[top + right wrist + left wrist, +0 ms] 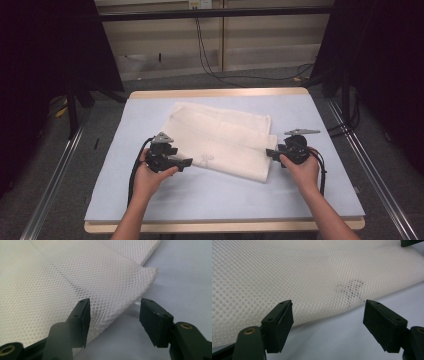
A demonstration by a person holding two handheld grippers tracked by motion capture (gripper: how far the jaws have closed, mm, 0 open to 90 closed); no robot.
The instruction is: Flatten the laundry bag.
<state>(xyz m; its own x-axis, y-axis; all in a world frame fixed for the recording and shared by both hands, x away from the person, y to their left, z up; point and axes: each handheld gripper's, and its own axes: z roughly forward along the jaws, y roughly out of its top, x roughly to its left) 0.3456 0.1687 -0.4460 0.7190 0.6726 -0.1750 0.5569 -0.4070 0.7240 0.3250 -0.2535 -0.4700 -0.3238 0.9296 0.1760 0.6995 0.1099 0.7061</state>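
We have the folded mesh cloth (222, 140) lying mid-table between our 2 tools, long axis slanting from far left to near right. Our left gripper (186, 162) gapes over its near edge, our right gripper (270, 153) stands parted at the right-hand corner; neither grips anything. A faint grey mark (350, 289) on the mesh is unreadable.

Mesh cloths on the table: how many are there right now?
1. A single folded white mesh cloth lies mid-table on the blue mat, between the left gripper and right gripper, whose jaws stand open at its near edge. Folded layers could hide another.
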